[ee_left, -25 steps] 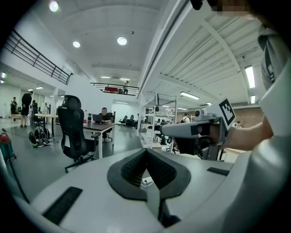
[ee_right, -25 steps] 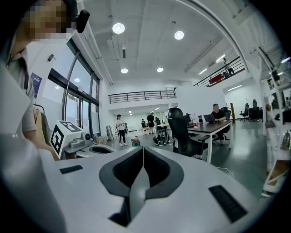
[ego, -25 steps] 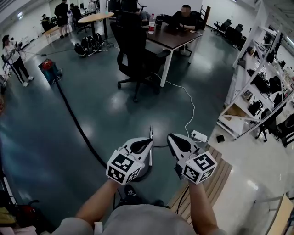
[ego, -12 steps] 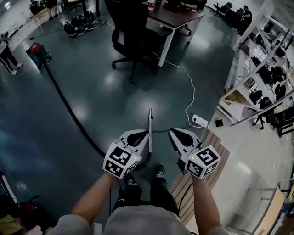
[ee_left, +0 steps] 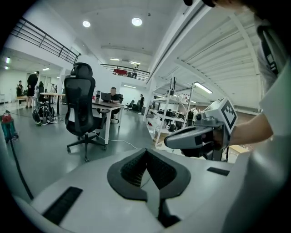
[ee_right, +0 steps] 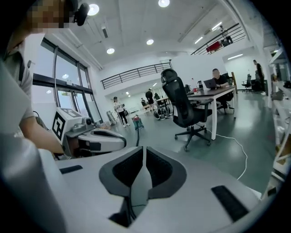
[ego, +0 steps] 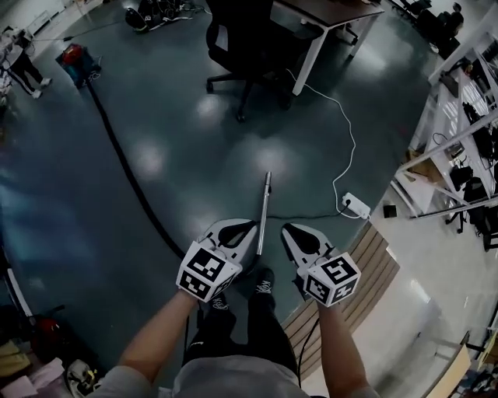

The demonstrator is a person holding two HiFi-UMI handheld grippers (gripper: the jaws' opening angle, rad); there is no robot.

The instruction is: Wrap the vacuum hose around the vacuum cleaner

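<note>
A red and blue vacuum cleaner point(ego: 74, 58) stands far off at the upper left of the head view. Its black hose point(ego: 124, 167) trails across the dark floor toward me and ends in a metal wand point(ego: 264, 206) lying between my grippers. My left gripper point(ego: 247, 227) is just left of the wand, shut and empty. My right gripper point(ego: 288, 230) is just right of it, also shut with nothing in it. In the left gripper view the vacuum cleaner point(ee_left: 6, 125) and hose point(ee_left: 18, 168) show at the left edge. The right gripper view has the vacuum cleaner point(ee_right: 136, 122) small in the distance.
A black office chair point(ego: 249, 39) and a desk point(ego: 334, 15) stand ahead. A white cable runs to a power strip point(ego: 356, 205) on the floor. A wooden slatted platform point(ego: 366, 272) is beside my right foot, metal shelving point(ego: 459, 140) at the right. A person point(ego: 19, 66) stands near the vacuum cleaner.
The head view has tipped down toward the floor. Both grippers have sunk lower, still side by side and shut. More of the wand's length now shows between them.
</note>
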